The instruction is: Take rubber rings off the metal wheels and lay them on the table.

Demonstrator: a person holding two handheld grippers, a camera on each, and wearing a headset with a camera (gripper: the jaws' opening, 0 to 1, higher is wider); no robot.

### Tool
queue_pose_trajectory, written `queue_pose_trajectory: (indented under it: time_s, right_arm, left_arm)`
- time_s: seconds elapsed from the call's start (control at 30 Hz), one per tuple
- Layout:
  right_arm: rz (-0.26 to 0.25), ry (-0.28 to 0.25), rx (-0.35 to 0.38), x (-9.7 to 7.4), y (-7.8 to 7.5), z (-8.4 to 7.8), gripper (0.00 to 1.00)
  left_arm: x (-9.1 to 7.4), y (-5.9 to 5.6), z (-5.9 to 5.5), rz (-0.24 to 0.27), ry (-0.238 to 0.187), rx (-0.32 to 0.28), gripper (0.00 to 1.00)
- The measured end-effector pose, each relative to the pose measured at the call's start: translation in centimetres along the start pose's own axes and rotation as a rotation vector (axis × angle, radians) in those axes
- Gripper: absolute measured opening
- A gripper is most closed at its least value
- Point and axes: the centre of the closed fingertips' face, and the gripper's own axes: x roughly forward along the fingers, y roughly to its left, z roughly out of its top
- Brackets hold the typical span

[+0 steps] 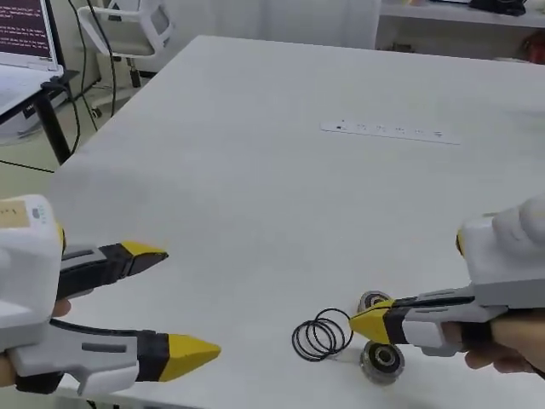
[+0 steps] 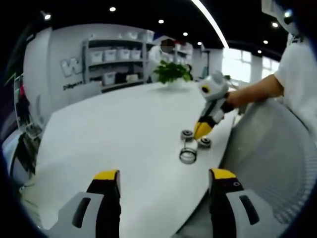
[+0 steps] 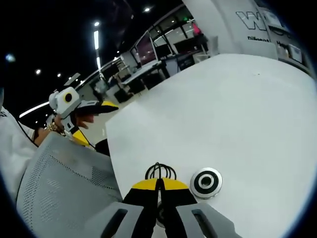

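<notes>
Several black rubber rings (image 1: 322, 335) lie in a loose overlapping pile near the table's front edge. Two metal wheels sit just right of them, one farther back (image 1: 373, 301) and one nearer (image 1: 381, 360). My right gripper (image 1: 364, 325) reaches in from the right between the wheels, its yellow jaws shut, pinching the edge of one ring of the pile. In the right gripper view the rings (image 3: 160, 171) fan out just past my right gripper (image 3: 159, 184), with a wheel (image 3: 206, 182) beside it. My left gripper (image 1: 166, 300) hovers open at the left, holding nothing.
The white table (image 1: 255, 170) stretches far back, with a flat white power strip (image 1: 392, 132) on it. A grey mesh chair (image 3: 64, 188) stands at the table's near side. A laptop (image 1: 25, 34) and another chair are beyond the left edge.
</notes>
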Motion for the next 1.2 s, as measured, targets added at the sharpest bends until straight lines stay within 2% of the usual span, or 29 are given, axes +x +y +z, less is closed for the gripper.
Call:
queue_pose_trajectory:
  time_s: [0.1,0.27,0.5,0.53,0.83,1.2]
  right_arm:
    - [-0.014,0.015,0.008,0.3,-0.6,-0.4,0.0]
    - [-0.03,0.024,0.014,0.6,-0.7,-0.8,0.0]
    - [-0.038,0.055,-0.032,1.2,-0.7,-1.6,0.01]
    - [-0.033,0.045,-0.055,1.3,-0.8,-1.4,0.03]
    - [-0.052,0.077,-0.119,1.0,-0.8,-1.5,0.06]
    - [-0.067,0.041,-0.14,0.0,-0.9,-0.1,0.07]
  left_arm:
    - [0.0,0.1,-0.1,0.003,-0.001,-0.003,0.73]
    - [-0.1,0.2,-0.1,0.006,-0.004,-0.006,0.73]
    - [-0.2,0.3,-0.2,0.013,-0.004,-0.008,0.73]
    - [-0.2,0.3,-0.2,0.013,-0.004,-0.009,0.73]
    - [-0.2,0.3,-0.4,0.015,0.0,-0.011,0.72]
    - [0.4,-0.1,-0.4,-0.002,0.002,-0.008,0.72]
